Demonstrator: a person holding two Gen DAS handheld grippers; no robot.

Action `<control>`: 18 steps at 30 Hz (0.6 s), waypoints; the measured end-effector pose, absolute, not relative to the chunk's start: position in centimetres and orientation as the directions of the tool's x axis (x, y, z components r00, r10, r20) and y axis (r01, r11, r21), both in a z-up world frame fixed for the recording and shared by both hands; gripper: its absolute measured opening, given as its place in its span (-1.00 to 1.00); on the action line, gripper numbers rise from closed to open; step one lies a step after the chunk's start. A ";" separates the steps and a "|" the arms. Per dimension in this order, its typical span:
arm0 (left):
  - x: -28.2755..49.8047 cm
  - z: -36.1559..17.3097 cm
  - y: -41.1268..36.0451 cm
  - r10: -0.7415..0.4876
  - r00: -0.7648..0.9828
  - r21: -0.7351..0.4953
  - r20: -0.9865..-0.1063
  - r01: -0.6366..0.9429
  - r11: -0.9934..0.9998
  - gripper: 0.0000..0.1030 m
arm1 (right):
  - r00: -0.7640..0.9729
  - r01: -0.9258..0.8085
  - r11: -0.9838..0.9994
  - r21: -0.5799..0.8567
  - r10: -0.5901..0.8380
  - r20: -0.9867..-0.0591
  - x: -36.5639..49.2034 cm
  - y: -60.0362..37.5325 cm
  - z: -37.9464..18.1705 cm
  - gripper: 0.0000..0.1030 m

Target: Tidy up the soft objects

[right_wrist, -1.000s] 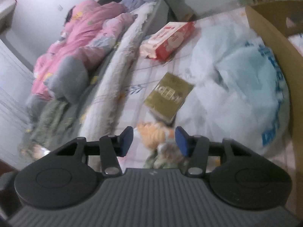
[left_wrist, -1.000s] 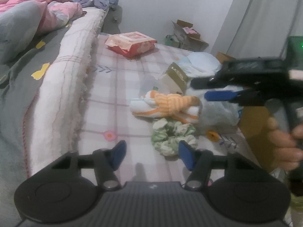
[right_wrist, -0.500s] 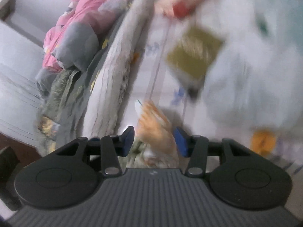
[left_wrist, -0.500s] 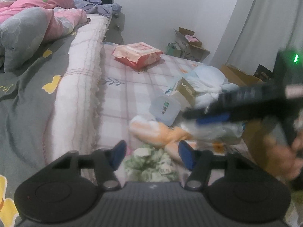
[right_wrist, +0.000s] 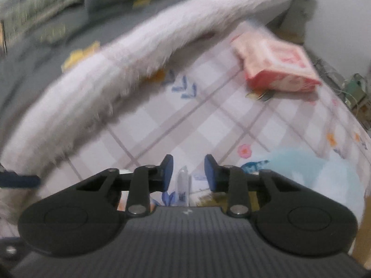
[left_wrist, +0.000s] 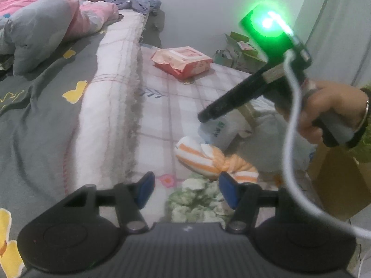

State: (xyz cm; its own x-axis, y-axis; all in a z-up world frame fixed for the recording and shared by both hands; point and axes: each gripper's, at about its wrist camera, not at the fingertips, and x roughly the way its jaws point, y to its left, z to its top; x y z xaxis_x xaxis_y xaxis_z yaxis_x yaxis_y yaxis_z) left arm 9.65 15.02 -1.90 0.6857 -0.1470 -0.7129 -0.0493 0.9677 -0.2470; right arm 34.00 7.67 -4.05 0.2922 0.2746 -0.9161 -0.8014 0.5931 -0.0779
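Note:
An orange-and-white striped soft toy point(left_wrist: 214, 159) lies on the checked sheet, with a green-and-white scrunchie point(left_wrist: 197, 200) just in front of it. My left gripper point(left_wrist: 185, 188) is open and empty, its pads either side of the scrunchie, above it. My right gripper point(right_wrist: 188, 170) is open and empty; in the left wrist view its black body point(left_wrist: 250, 92) slants down over a clear plastic box point(left_wrist: 219, 131) beyond the toy. A clear edge point(right_wrist: 183, 185) shows low between its fingers.
A red wipes pack point(left_wrist: 182, 62) lies farther up the sheet point(left_wrist: 160, 115). A rolled white blanket point(left_wrist: 109, 106) and grey bedding lie left. A pale blue bag point(right_wrist: 324, 176) and a cardboard box point(left_wrist: 336, 180) are on the right.
My right gripper has swung up and tilted down toward the clear box, its view blurred. The left gripper has pulled back a little and stays open over the scrunchie.

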 end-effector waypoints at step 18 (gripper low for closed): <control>9.1 -0.8 15.4 -0.143 0.727 -0.258 -0.671 -0.048 0.965 0.29 | 0.184 -0.425 0.698 0.577 0.690 -0.700 37.3 0.4 -1.7 -1.00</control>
